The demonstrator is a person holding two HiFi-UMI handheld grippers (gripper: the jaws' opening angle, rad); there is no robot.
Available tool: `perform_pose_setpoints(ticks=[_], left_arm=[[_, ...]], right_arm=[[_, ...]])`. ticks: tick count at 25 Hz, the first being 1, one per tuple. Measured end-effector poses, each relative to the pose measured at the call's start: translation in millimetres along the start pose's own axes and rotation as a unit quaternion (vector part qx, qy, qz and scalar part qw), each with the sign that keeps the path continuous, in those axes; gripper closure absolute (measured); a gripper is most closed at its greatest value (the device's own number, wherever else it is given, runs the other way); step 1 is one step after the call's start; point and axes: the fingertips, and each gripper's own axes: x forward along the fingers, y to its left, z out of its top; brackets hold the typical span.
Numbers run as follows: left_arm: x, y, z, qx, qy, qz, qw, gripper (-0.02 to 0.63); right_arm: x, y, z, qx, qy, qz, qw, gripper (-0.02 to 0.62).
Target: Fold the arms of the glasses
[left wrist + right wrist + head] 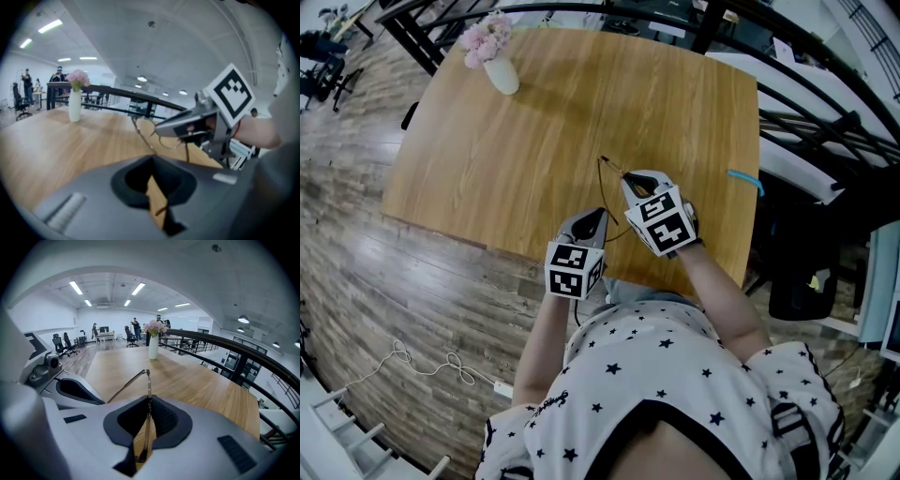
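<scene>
**Head view:** both tools sit over the near edge of the table, close to the body. The right gripper pinches the glasses and holds them off the wood. That fixes the frame in the air and leaves the hinges free to swing. The left gripper is just beside it, lower left, and looks like the free tool for nudging an arm in. The vase at the far corner and a blue stick-like thing at the right edge are well apart and not in play.

**Left gripper view:** its own jaws are together with nothing gripped, and only wood shows through the slit. My guess is the closed tip serves as a blunt pusher. Ahead, the right gripper clamps the glasses by a lens rim.

**Right gripper view:** the jaws are narrow, closed on a thin metal bar seen edge-on, which reads as the front. At its far end one arm angles back left toward the left gripper and is not flat against the front, so it is not folded yet. I can't make out the second arm.

**Look:** thin dark wire frame with rounded rims. It is light and will likely flex under a hard push.
</scene>
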Motion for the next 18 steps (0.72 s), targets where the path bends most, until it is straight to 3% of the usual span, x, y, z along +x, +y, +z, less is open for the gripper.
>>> perform_pose_setpoints(ticks=[18], left_arm=[[18.1,-28.6,10.1,0.027,0.01,-0.05,0.9983,0.598]], right_arm=[[1.2,3.5,-0.4,0.002,-0.004,0.008,1.0,0.565]])
